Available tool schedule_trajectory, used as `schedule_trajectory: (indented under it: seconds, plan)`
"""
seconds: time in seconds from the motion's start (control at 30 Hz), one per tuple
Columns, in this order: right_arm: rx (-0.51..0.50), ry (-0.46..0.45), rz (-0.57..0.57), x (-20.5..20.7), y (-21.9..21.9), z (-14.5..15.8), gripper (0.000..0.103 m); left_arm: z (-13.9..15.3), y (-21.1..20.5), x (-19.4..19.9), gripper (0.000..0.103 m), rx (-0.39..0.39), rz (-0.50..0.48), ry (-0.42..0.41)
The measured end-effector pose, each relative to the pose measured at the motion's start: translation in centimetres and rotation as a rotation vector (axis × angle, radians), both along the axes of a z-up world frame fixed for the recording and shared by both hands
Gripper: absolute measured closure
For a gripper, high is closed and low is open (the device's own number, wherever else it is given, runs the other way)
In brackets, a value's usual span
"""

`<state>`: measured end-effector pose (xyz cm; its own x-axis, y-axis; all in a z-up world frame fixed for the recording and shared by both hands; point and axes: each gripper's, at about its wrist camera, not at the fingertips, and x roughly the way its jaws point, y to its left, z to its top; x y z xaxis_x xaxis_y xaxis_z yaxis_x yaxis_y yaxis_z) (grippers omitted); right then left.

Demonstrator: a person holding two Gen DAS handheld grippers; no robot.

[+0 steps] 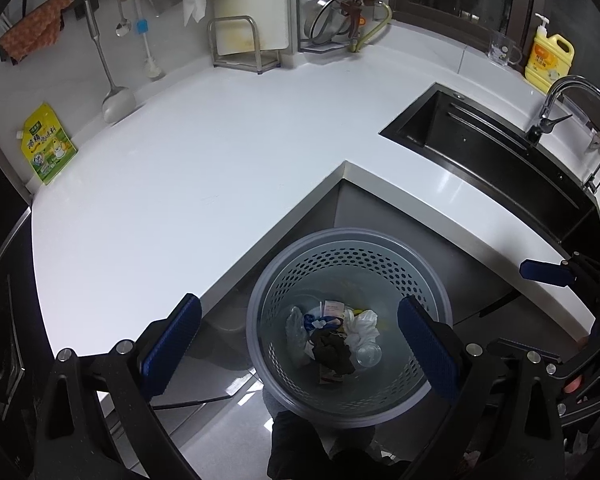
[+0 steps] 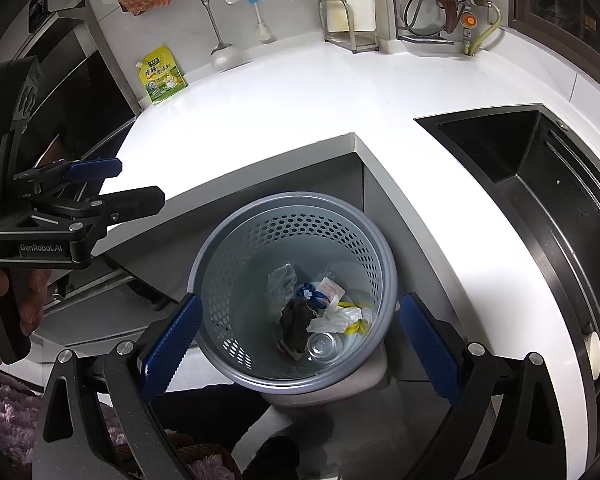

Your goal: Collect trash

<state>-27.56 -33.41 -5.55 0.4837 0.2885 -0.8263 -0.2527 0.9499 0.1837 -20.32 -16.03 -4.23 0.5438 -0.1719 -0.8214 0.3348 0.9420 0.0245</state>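
Grey perforated bin (image 1: 350, 248) upright (mouth up), trash (image 1: 336, 336) inside.

"GenRobot.AI" stands on the left gripper (image 2: 140, 184); the yellow-green pouch's (image 2: 162, 74) print is unreadable.

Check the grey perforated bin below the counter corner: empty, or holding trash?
Holding trash. The perforated bin stands upright; its bottom holds a clear plastic cup, white tissue and a dark crumpled item, well below the rim.

Glossy white countertop (image 1: 188, 168), perforated grey plastic bin (image 1: 380, 240), matt black sink (image 1: 480, 148), chrome faucet (image 1: 572, 88).
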Motion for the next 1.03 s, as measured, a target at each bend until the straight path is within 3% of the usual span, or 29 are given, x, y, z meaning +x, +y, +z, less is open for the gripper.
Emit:
schedule_trajectory:
  seconds: [1.03]
  plan:
    - [0.007,0.017,0.007,1.1,0.9,-0.2,0.009,-0.2,0.5,0.4,0.007,-0.020,-0.021,0.009]
